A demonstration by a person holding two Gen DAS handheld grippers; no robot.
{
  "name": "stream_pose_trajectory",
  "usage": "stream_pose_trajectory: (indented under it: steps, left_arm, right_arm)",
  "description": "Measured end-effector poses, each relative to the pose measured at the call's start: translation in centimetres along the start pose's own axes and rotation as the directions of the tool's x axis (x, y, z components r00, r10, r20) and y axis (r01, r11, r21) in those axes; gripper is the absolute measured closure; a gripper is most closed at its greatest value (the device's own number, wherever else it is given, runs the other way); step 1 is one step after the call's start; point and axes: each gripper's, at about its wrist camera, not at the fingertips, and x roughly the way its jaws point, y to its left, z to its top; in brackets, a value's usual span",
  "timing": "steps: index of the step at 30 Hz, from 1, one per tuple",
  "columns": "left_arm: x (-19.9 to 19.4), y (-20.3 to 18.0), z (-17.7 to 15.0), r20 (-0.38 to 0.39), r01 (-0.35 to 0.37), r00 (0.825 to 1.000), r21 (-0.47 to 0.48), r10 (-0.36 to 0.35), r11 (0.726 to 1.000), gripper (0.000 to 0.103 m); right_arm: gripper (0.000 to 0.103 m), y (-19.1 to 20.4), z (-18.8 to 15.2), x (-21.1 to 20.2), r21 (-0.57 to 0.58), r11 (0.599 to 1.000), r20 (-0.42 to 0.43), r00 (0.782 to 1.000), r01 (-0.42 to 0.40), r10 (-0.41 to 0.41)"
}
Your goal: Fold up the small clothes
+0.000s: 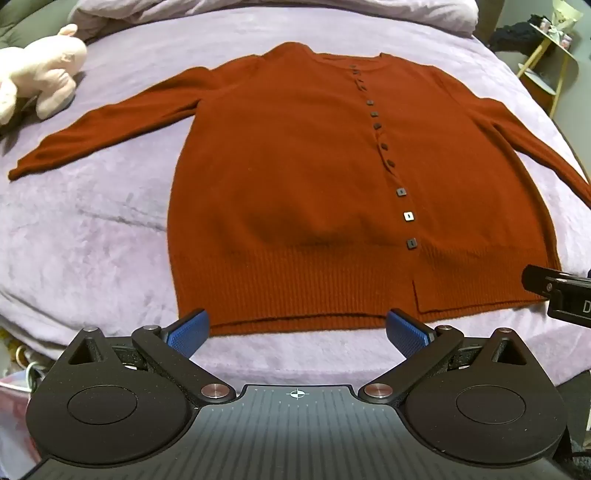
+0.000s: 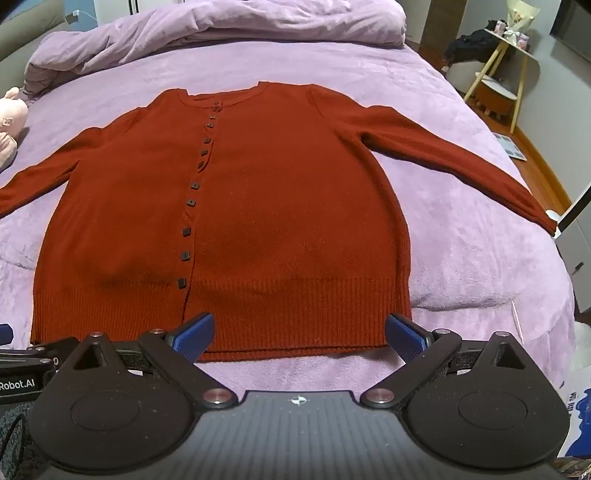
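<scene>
Nearest the cameras, the left gripper [image 1: 297,328] hung just short of the hem with its jaws spread wide and nothing between them, and the right gripper [image 2: 299,332] stood the same way, wide open and empty, beside it at the bed's near edge. Just past the blue pads [image 1: 188,332] lay the cardigan [image 1: 295,177], a rust-red knit spread flat and face up on the purple blanket [image 1: 92,221]. Its ribbed hem [image 1: 295,291] was the closest part, running across the view. It looked soft, light and limp, likely to drape and sag from any pinch rather than hold a shape, and the fuzzy blanket would probably grip it a little, so dragging could bunch it. The hem corners or the shoulder seams seemed the sensible places to pinch, taking both layers together. The long axis ran from the hem away toward the collar [image 1: 347,59], so the garment pointed away from the grippers, neck farthest. The row of dark buttons [image 1: 384,147] followed that axis, all apparently fastened, though the hem gaped slightly below the lowest one. Both sleeves [image 2: 461,166] splayed outward and angled back toward the near side, cuffs well apart from the body. Farther off, a pink plush toy [image 1: 40,85] sat to the left, near the left sleeve but clear of it, and a bunched duvet [image 2: 221,33] lay at the far end beyond the collar.
</scene>
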Motion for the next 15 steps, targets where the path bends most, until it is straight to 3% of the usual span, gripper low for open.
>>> stream_pose_trajectory:
  steps: [15]
  left_arm:
    - [-0.01,0.05,-0.14,-0.005,0.02,1.0,-0.009,-0.02,1.0,0.0]
  right_arm:
    - [0.004,0.02,0.1,-0.17,0.0,1.0,0.003,1.0,0.002,-0.002]
